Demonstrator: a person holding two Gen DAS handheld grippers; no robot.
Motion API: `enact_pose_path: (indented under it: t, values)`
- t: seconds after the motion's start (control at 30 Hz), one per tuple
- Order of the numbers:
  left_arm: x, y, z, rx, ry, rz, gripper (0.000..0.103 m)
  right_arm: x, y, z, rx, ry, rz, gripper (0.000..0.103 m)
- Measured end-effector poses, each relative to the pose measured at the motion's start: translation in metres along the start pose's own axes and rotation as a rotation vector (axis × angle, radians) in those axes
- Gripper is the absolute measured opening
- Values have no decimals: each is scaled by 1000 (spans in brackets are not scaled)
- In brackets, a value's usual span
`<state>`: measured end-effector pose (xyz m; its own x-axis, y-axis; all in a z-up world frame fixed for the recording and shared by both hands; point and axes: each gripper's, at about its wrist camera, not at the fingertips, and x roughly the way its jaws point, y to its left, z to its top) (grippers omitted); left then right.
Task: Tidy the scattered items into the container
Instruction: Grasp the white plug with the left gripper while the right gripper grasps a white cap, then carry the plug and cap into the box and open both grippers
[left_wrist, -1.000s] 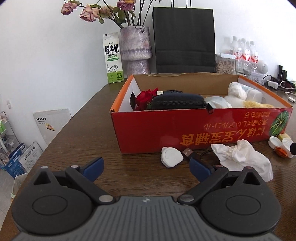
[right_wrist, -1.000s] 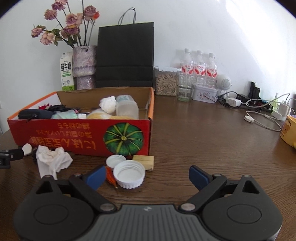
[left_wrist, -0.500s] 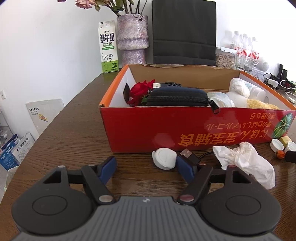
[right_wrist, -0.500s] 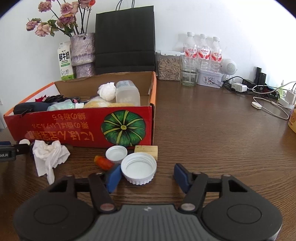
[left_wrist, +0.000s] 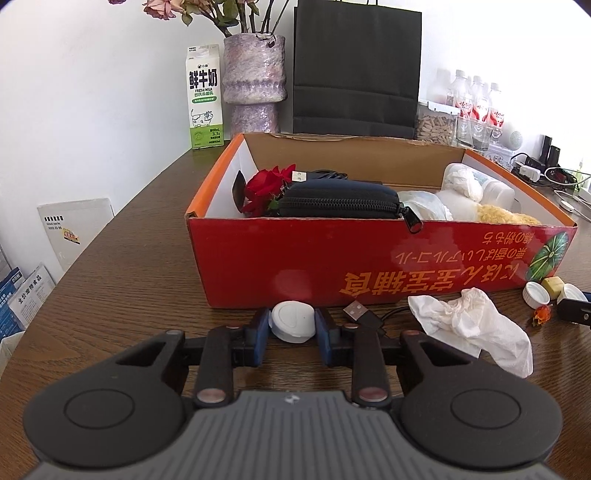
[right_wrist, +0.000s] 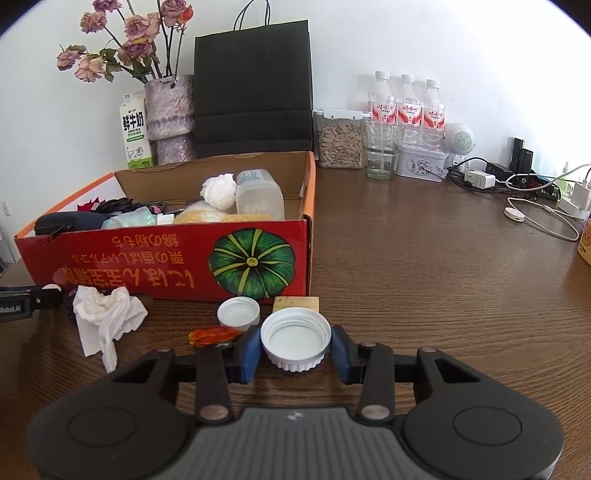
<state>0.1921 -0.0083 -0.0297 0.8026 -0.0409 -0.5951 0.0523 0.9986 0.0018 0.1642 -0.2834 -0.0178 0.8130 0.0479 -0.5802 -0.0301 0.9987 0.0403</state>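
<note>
The red cardboard box (left_wrist: 369, 266) (right_wrist: 166, 258) stands on the wooden table and holds a black pouch, a red rose, tissue and a plastic jar. My left gripper (left_wrist: 291, 325) is shut on a white round puck (left_wrist: 293, 320) that rests on the table in front of the box. My right gripper (right_wrist: 295, 343) is shut on a large white cap (right_wrist: 295, 338) on the table by the box's right corner. A crumpled tissue (left_wrist: 472, 328) (right_wrist: 105, 317), a USB plug with cable (left_wrist: 360, 314), a small white cap (right_wrist: 238, 313), an orange petal (right_wrist: 210, 335) and a beige block (right_wrist: 295, 304) lie loose.
Behind the box stand a milk carton (left_wrist: 205, 98), a vase with dried roses (left_wrist: 255, 81) and a black paper bag (left_wrist: 356, 70). Water bottles (right_wrist: 406, 107), a seed jar (right_wrist: 340, 138) and chargers with cables (right_wrist: 535, 199) fill the back right. The table's left edge (left_wrist: 55, 295) is near.
Both grippers moved forward and down toward the table and closed: the left around the white puck, the right around the large white cap.
</note>
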Motion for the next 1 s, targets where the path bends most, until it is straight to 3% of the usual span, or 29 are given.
enact_pose_path:
  t: [0.3, 0.53, 0.73, 1.0]
  values:
    - [-4, 6, -2, -45, -12, -3, 27, -4, -1, 0, 8, -24, 5, 39]
    - [-34, 8, -12, -81, -156, 36, 27, -20, 4, -4, 1, -120, -9, 39]
    - [-55, 11, -8, -81, -214, 34, 27, -37, 14, -3, 0, -222, 8, 39]
    - [-68, 5, 25, -82, -329, 5, 27, -40, 48, 35, -53, -322, 88, 39]
